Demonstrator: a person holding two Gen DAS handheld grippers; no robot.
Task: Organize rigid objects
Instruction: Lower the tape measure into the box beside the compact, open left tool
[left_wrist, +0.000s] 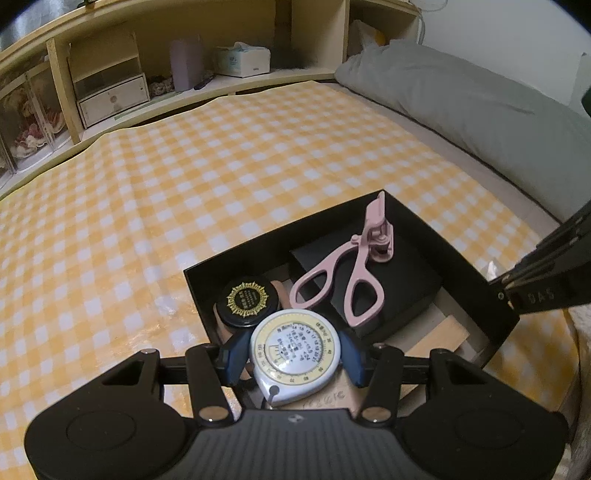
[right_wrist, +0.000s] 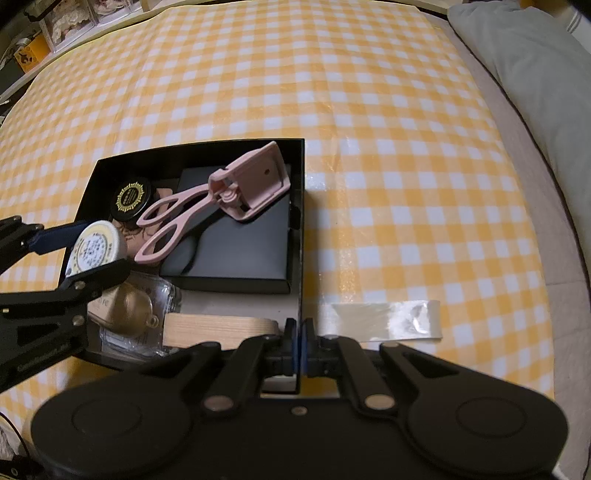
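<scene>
Left tongs (left_wrist: 293, 356) clamped on the round white tape measure (left_wrist: 293, 352), poised over the black box's (right_wrist: 301, 206) near-left corner beside the gold-crested jar (left_wrist: 247, 301): placing step. Right tongs (right_wrist: 299, 345) pinched together on the box's right wall, steadying. Next, probably: lower into the gap, clear of the pink eyelash curler (left_wrist: 354, 269), then part.

The left hand-held gripper (left_wrist: 293, 356) points steeply downward, its 2 blue pads (left_wrist: 231, 354) partly spread and pressing on both sides of a round white tape measure (left_wrist: 293, 350). The right hand-held gripper (right_wrist: 298, 345) points steeply down, jaws fully closed on the black box's wall (right_wrist: 300, 229).
</scene>
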